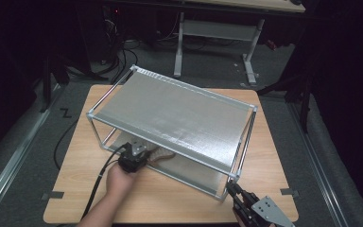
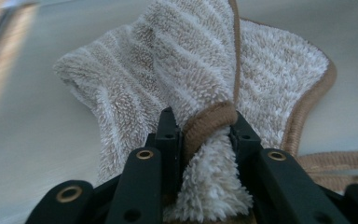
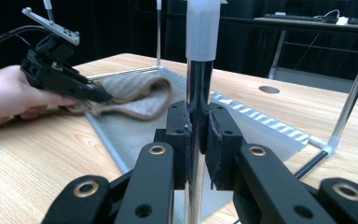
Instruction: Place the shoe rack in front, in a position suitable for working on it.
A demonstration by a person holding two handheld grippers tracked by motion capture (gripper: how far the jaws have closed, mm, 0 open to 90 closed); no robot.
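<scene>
L gripper [image 2: 200,128] clamped the beige striped terry cloth [image 2: 191,70] w/ brown trim mid-frame, R gripper [image 3: 196,135] pinched the chrome rack post [image 3: 199,84]; best to wipe flat, rack steadied.

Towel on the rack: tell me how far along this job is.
Done: the left claw has pinched the beige towel by a bunched fold, and the right claw is clamped on the near corner post of the two-tier metal rack, steadying it. In hand: the towel sits at the lower shelf's front edge. Left, probably: moving the towel fully in or out, then letting go.
</scene>
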